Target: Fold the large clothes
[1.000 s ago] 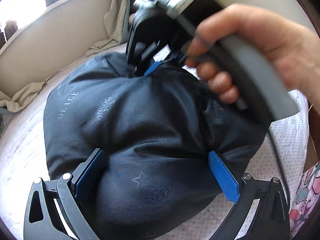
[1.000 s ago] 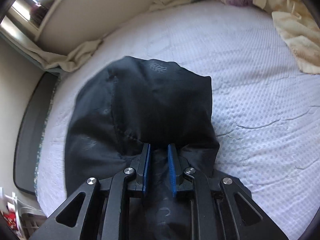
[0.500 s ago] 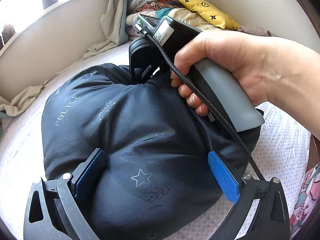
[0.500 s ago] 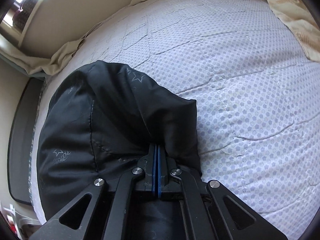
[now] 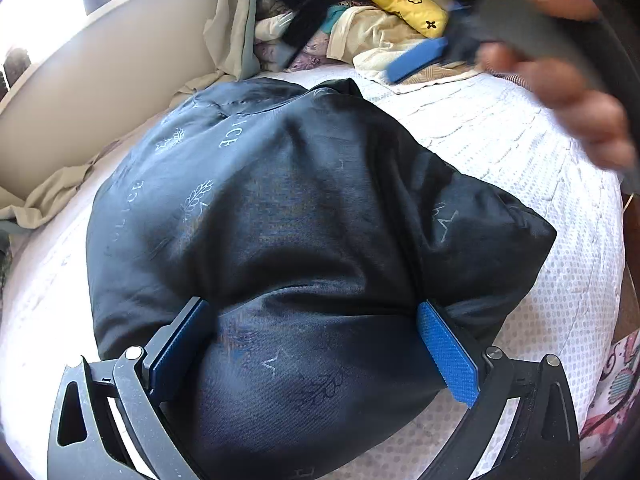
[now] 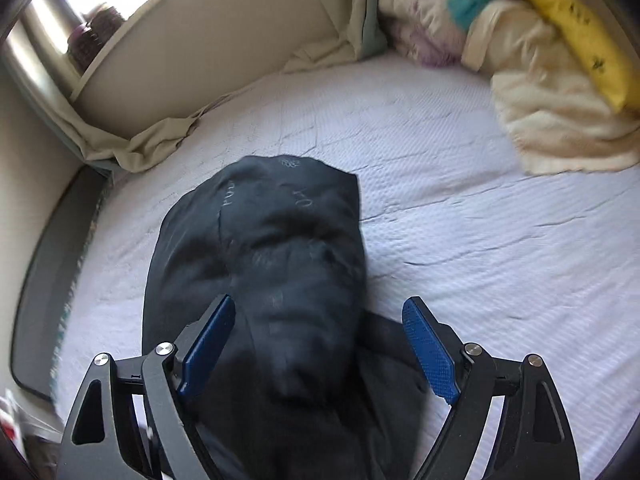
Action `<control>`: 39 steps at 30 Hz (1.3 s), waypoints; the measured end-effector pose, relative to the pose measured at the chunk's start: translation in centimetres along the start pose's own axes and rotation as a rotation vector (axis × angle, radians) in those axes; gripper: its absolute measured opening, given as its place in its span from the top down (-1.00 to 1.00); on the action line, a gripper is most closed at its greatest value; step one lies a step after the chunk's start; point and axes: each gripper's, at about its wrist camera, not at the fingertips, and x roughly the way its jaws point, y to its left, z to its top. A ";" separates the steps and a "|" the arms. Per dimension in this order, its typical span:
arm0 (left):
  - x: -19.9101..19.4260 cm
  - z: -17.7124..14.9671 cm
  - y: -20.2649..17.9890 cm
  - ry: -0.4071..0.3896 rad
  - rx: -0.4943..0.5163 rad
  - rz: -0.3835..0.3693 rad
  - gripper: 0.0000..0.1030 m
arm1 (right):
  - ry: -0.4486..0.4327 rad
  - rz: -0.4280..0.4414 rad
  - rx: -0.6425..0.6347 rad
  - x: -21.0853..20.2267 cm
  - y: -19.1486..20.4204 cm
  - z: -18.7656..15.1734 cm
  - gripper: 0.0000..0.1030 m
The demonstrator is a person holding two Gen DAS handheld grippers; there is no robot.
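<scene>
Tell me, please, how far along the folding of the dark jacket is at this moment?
Done: the dark jacket lies on the white bedspread as a compact, puffy bundle. In hand: the left gripper straddles its near end, jaws wide, pads against the fabric; the right gripper hangs above with open jaws, holding nothing. Left: probably only flattening or tidying, since the bundle bulges unevenly.
</scene>
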 end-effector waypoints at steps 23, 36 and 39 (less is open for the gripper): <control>0.3 0.8 -0.6 0.017 -0.009 0.013 -1.00 | 0.010 0.017 -0.065 -4.0 -0.6 -5.8 -0.68; -2.8 1.1 2.3 0.006 -0.075 -0.098 -0.99 | 0.232 0.148 0.018 4.0 -1.3 -5.5 -0.71; -4.1 0.8 5.3 -0.002 -0.143 -0.141 -0.99 | 0.237 0.163 0.026 4.5 -1.5 -5.6 -0.74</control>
